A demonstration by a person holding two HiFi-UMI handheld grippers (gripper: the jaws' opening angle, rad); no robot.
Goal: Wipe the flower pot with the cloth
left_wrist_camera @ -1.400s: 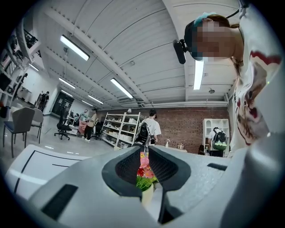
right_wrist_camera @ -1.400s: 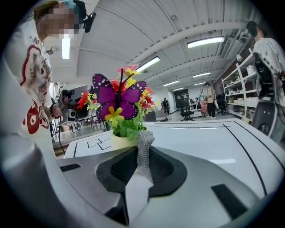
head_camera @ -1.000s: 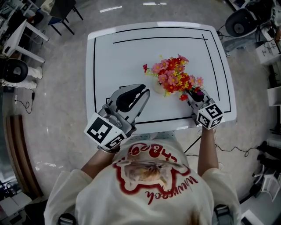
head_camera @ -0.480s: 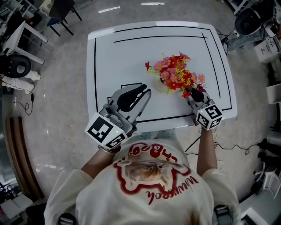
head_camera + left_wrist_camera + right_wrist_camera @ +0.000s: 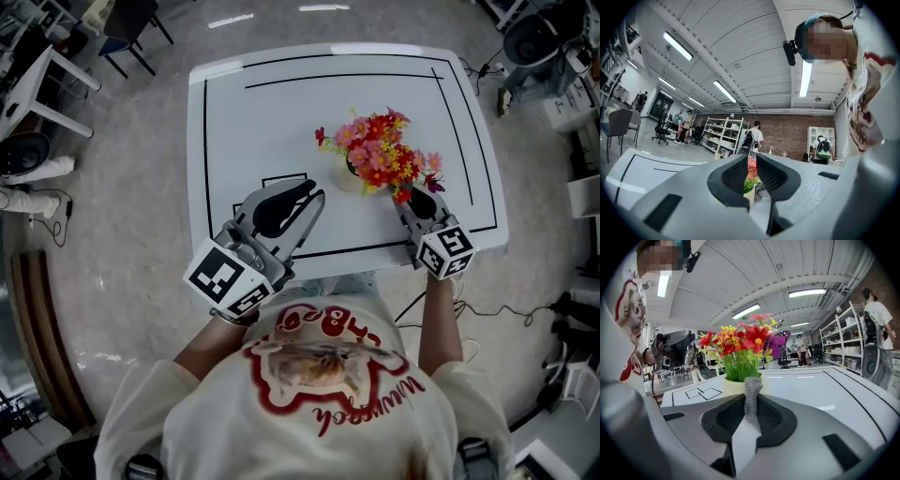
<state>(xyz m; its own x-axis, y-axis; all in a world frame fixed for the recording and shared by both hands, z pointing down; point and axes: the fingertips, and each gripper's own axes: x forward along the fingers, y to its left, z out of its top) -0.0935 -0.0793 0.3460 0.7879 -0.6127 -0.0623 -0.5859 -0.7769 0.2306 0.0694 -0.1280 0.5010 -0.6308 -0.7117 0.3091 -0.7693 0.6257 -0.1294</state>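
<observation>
A cream flower pot [image 5: 350, 180] with red, pink and yellow artificial flowers [image 5: 377, 155] stands on the white table [image 5: 253, 112], right of centre. My right gripper [image 5: 411, 196] sits just in front and to the right of it, shut on a strip of grey knitted cloth [image 5: 751, 397]. In the right gripper view the cloth stands up between the jaws, just short of the pot [image 5: 732, 385]. My left gripper [image 5: 312, 194] hovers left of the pot, shut and holding nothing. Through its thin slit the left gripper view shows the pot [image 5: 749, 193].
Black lines mark a border and a small square [image 5: 284, 179] on the table. The table's front edge runs just below both grippers. A purple butterfly ornament [image 5: 780, 343] sticks out of the flowers. Chairs, shelves and people stand around the room.
The head view has drifted slightly. Both grippers stay almost where they were beside the pot, and the cloth is still in the right one.
</observation>
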